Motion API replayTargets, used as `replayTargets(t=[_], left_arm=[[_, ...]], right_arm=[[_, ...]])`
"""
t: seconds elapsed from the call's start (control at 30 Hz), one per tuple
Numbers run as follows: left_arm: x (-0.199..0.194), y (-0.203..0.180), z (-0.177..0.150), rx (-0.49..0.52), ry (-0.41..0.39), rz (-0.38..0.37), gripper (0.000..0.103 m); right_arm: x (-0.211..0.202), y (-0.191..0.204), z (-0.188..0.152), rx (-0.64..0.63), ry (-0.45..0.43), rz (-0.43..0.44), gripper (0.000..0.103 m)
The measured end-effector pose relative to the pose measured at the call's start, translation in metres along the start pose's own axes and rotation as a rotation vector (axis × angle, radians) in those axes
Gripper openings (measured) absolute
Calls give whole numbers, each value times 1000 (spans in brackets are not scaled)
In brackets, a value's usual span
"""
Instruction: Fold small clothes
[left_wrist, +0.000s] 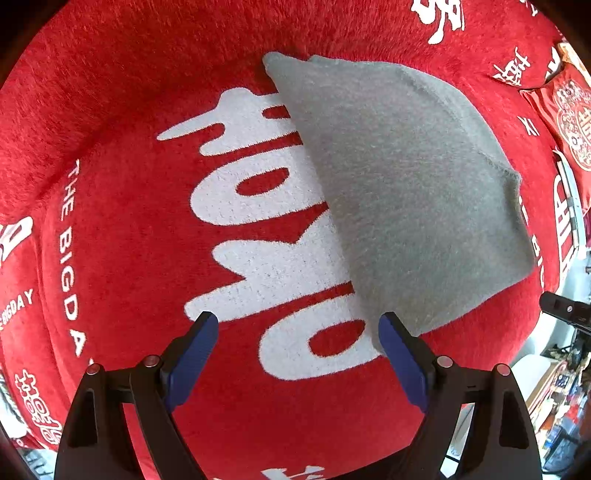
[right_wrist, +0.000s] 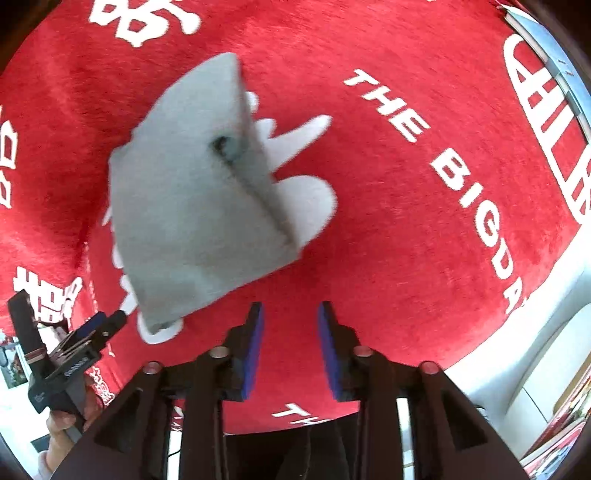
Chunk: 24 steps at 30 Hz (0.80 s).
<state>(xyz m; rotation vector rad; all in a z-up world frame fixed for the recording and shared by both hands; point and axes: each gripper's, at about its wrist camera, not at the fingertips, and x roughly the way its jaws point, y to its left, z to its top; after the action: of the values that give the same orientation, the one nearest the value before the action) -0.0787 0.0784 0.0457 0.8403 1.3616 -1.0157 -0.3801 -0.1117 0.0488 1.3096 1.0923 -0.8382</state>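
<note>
On the red blanket (left_wrist: 110, 92) with white lettering, a folded grey cloth (left_wrist: 399, 192) lies flat, partly covering the big white characters (left_wrist: 258, 206). Left gripper (left_wrist: 297, 325) hovers just short of the cloth's near corner, jaws spread wide, holding nothing; its right pad (left_wrist: 400, 354) sits right by the cloth edge, contact unclear. Right gripper (right_wrist: 290, 314) is also released, jaws parted, empty, near the cloth (right_wrist: 192, 199) but apart from it. A seam runs across the top layer. Nothing between either gripper and the cloth. Right-wrist view is motion-blurred; shelving or clutter, possibly books, at the blanket's far edge (right_wrist: 565, 424).
</note>
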Motion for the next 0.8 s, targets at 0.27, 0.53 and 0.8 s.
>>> replayTargets(t=[0.27, 0.53, 0.8], left_arm=[[-8, 23, 1, -55, -26, -81, 89], [-13, 36, 19, -120, -113, -37, 103], [1, 44, 64, -250, -68, 58, 103]], right_arm=[[-4, 40, -17, -61, -34, 33, 61], [2, 55, -1, -117, -55, 59, 77], [5, 60, 70, -189, -61, 47, 79]])
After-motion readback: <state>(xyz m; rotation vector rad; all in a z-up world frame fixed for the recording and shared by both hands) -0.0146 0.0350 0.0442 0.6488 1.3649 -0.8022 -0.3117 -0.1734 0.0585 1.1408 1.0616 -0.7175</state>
